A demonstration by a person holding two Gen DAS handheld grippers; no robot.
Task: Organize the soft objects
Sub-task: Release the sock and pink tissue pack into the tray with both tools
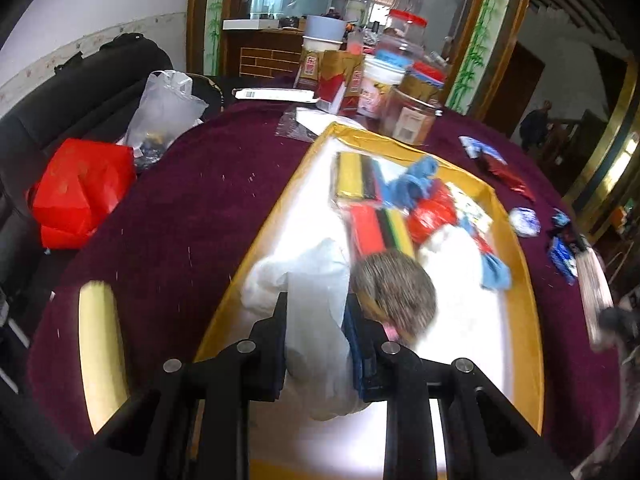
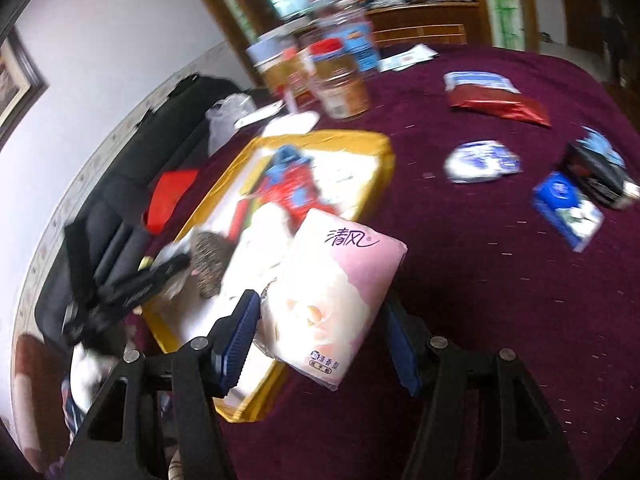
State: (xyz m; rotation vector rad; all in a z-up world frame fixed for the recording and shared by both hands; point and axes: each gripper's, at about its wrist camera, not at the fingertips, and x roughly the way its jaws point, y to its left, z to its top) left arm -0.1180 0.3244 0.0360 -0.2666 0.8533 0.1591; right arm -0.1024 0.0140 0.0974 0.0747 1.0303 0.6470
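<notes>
A gold-rimmed white tray (image 1: pixel 304 160) on the maroon table holds sponges (image 1: pixel 372 204), blue cloths (image 1: pixel 416 184), a red pack and a grey-brown furry item (image 1: pixel 394 288). My left gripper (image 1: pixel 316 312) is shut on a white soft cloth (image 1: pixel 316 280) above the tray's near end. My right gripper (image 2: pixel 324 316) is shut on a pink tissue pack (image 2: pixel 340 292), held above the tray's right edge (image 2: pixel 380 152). The left gripper also shows in the right wrist view (image 2: pixel 168 268) over the tray.
Jars and boxes (image 1: pixel 400 92) crowd the far end of the table. Loose packets (image 2: pixel 484 160) and a blue pack (image 2: pixel 568 208) lie on the maroon cloth to the right. A red bag (image 1: pixel 80 192) and a plastic bag (image 1: pixel 168 108) sit at the left.
</notes>
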